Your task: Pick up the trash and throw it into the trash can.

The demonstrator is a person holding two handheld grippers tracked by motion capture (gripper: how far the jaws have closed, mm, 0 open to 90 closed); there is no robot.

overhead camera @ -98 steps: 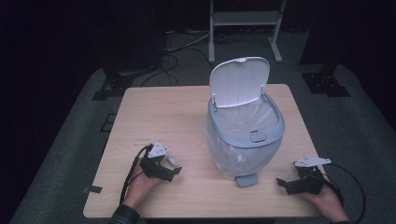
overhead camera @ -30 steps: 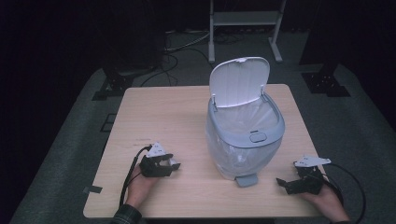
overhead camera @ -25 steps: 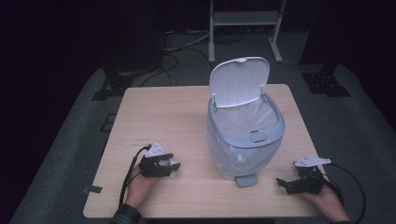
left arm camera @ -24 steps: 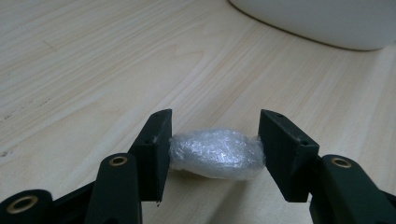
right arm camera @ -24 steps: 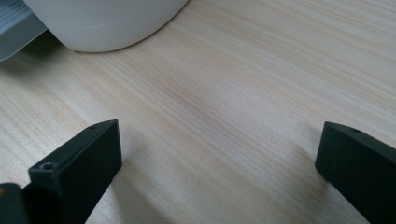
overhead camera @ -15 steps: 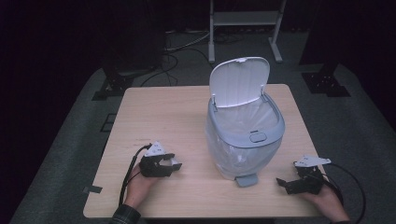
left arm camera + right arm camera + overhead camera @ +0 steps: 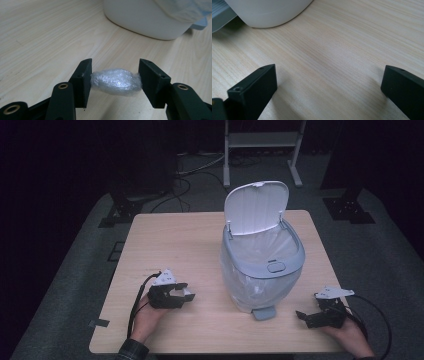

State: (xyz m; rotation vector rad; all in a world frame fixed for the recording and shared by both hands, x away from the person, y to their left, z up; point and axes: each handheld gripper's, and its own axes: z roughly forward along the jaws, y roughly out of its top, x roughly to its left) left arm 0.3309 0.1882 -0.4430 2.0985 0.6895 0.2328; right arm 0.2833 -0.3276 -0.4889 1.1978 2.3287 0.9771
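Item: wad of crumpled cling film (image 7: 115,82), clamped between the jaws of the left hand-held gripper (image 7: 115,80) just above the worktop (image 7: 175,245); open bin (image 7: 262,265) ahead; right hand-held gripper (image 7: 329,90) spread, empty; advice: keep the squeeze steady, clear the rim before releasing.

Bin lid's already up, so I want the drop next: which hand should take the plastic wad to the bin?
Left. The left gripper already clamps the crumpled plastic wad, beside the open pedal bin. The right gripper is open with nothing between its jaws, low over the table.
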